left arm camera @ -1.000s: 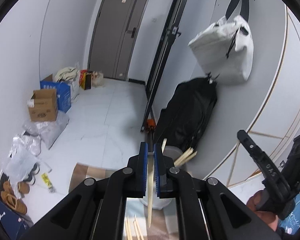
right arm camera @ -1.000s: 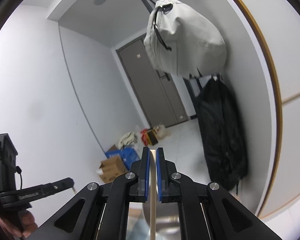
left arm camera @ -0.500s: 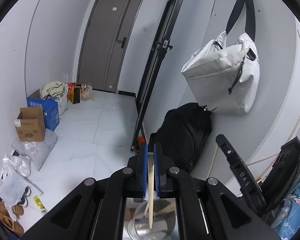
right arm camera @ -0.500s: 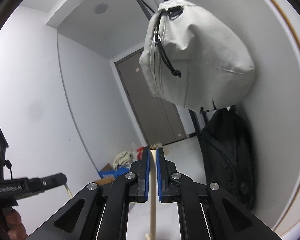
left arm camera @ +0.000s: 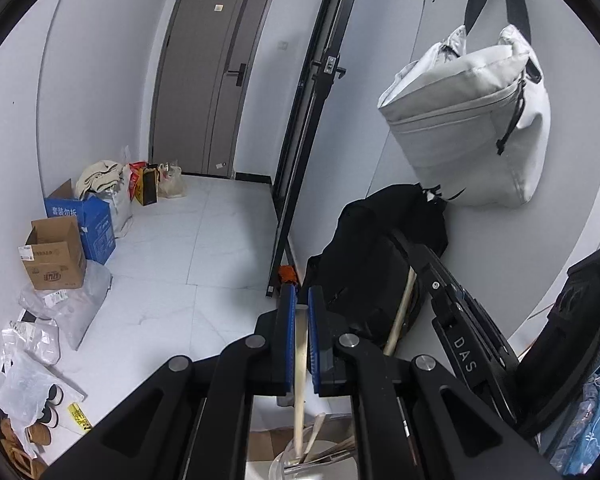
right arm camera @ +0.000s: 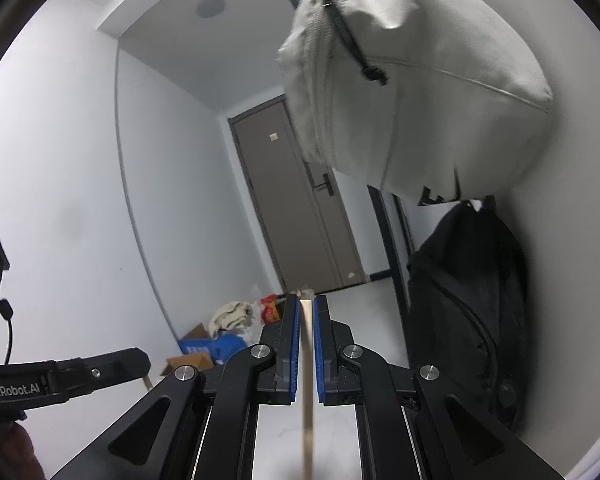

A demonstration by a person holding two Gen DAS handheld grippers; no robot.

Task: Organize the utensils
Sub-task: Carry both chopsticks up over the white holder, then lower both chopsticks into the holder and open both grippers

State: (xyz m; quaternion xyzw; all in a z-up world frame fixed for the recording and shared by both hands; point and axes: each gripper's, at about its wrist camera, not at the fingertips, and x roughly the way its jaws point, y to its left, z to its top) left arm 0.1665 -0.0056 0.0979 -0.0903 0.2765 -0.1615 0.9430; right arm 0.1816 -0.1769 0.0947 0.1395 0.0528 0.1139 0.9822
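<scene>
My left gripper (left arm camera: pixel 299 316) tilts down toward the floor, its blue pads pinching a chopstick (left arm camera: pixel 300 380) near its upper end. The stick hangs down into a metal cup (left arm camera: pixel 296 465) at the bottom edge of the left view, where a few more sticks (left arm camera: pixel 332 454) lean.

My right gripper (right arm camera: pixel 307 320) points about level across the room, pads pressed onto a second chopstick (right arm camera: pixel 308 400) that runs straight down out of frame.

Only the left view shows the cup; the right view shows no holder. The left view also catches the right gripper from the side, with its stick slanting below it. The right view shows the left gripper (right arm camera: pixel 140 360) at its left edge.

Around, left to right in the left view: cardboard box (left arm camera: pixel 54 254), blue box (left arm camera: pixel 88 222), grey door (left arm camera: pixel 216 76), black backpack (left arm camera: pixel 374 260), white bag (left arm camera: pixel 472 128) hung on the wall. The bag fills the upper right of the right view.
</scene>
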